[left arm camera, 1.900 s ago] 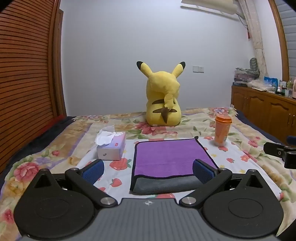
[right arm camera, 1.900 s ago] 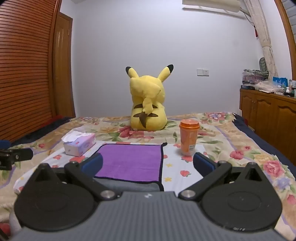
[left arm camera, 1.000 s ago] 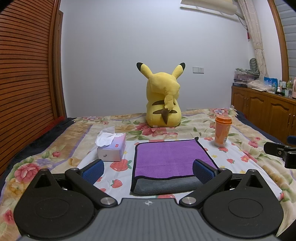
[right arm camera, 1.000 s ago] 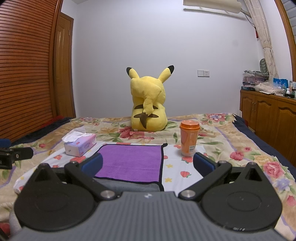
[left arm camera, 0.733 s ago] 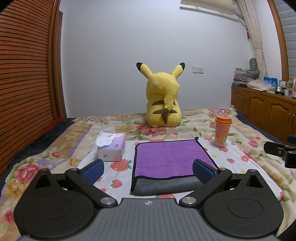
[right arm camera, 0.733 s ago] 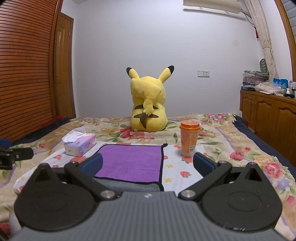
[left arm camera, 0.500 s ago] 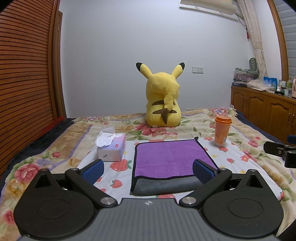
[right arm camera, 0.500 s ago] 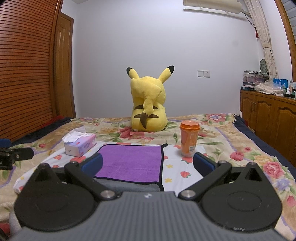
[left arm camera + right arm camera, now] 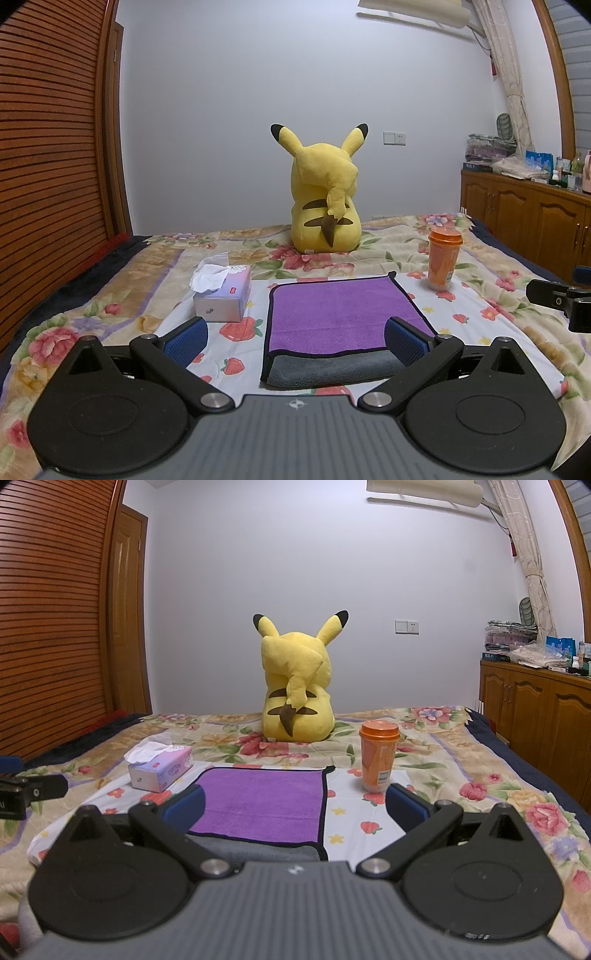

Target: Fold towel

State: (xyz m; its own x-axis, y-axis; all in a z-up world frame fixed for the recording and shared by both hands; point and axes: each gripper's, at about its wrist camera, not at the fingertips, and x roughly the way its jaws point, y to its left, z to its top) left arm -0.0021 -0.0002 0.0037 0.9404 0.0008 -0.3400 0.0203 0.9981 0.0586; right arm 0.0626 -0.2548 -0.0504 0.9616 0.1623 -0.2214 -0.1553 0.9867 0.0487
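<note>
A purple towel (image 9: pixel 340 314) with a black hem lies folded on the bed, its grey underside showing along the near edge. It also shows in the right wrist view (image 9: pixel 262 799). My left gripper (image 9: pixel 295 338) is open and empty, held just short of the towel's near edge. My right gripper (image 9: pixel 295 805) is open and empty, also short of the near edge, towards the towel's right side. Each gripper's tip shows at the edge of the other's view.
A tissue box (image 9: pixel 223 295) sits left of the towel. An orange cup (image 9: pixel 443 258) stands at its far right corner. A yellow plush toy (image 9: pixel 325 199) sits behind on the floral bedspread (image 9: pixel 491 321). Wooden cabinets (image 9: pixel 535 709) line the right wall.
</note>
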